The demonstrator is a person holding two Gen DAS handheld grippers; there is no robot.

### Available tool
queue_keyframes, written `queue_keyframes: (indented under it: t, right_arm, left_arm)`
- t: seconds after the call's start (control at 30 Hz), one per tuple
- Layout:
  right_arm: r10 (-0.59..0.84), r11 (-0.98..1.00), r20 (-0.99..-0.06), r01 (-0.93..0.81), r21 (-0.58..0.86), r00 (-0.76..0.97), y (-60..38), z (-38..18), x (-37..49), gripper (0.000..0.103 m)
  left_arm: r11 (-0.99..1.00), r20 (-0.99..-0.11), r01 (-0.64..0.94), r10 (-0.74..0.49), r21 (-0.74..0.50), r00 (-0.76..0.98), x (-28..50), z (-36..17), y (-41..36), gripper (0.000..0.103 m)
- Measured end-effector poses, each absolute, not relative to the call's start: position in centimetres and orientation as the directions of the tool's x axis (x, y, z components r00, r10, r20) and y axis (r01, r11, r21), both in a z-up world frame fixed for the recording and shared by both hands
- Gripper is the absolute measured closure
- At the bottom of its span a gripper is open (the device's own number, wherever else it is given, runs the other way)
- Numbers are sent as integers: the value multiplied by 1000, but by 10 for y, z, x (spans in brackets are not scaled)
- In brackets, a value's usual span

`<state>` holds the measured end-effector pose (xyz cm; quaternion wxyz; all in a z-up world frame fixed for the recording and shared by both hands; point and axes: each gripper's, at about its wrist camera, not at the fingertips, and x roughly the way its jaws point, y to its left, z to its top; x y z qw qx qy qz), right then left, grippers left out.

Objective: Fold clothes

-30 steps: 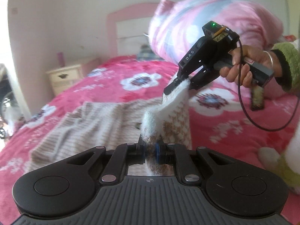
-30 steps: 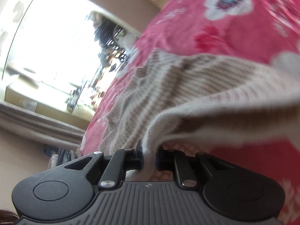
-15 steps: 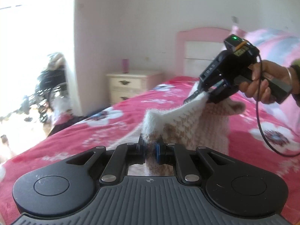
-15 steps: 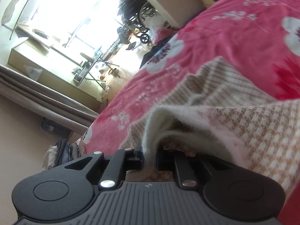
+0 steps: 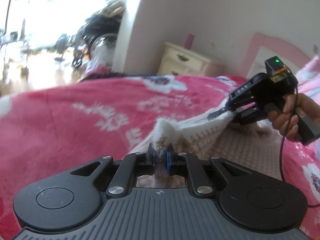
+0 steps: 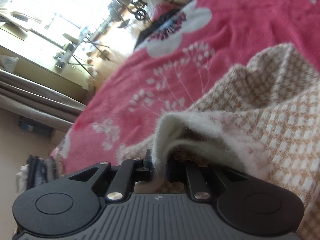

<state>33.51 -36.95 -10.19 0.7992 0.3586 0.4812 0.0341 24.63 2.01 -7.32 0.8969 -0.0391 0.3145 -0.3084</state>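
Note:
A beige-and-white knitted sweater (image 5: 204, 138) with a fluffy white hem lies partly on the pink floral bedspread (image 5: 80, 112). My left gripper (image 5: 160, 156) is shut on a bunched fold of the hem. In the left wrist view my right gripper (image 5: 224, 113), held by a hand (image 5: 290, 116), pinches the same white edge further right, and the hem stretches between the two. In the right wrist view my right gripper (image 6: 159, 165) is shut on the fluffy hem, with the checked sweater (image 6: 270, 120) draped to its right.
A cream nightstand (image 5: 186, 62) and a pink headboard (image 5: 270, 48) stand behind the bed. A bright window and a wheeled frame (image 5: 88, 42) lie past the bed's far edge. Pink bedspread (image 6: 230, 40) stretches to the left of the sweater.
Both grippers have swung left with the hem still pinched and come lower towards the bed. The pillow has left the view; the window side now shows.

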Motion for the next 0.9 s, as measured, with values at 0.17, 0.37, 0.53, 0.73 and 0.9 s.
queue_keyframes:
  t: [0.17,0.37,0.53,0.73,0.9]
  right_arm:
    - [430,702,-752,340,626,499,-369,-133,355,86]
    - [611,410,-607,453,792,507,-403,-148,359,49]
    - [690,236,-502,494,837,521,-416,-141,352,32]
    - [726,402,-547,389,829,417,-412,-86,347,26]
    - [643,639,-612,118,760,459,-419,-23,310,26]
  left_arm:
    - [820,-604,365,-572,-441,554,277,-101,41,76]
    - [796,-565,217,-566,-565,600,279,-101,72,64]
    - [820,-585,218,-539,-529,607,274,-94,67,58]
    - [844,-630,233,-520,-483,577,273,-102,55,56]
    - [846,-642,226,-517,-483,565,270,-103,54,56]
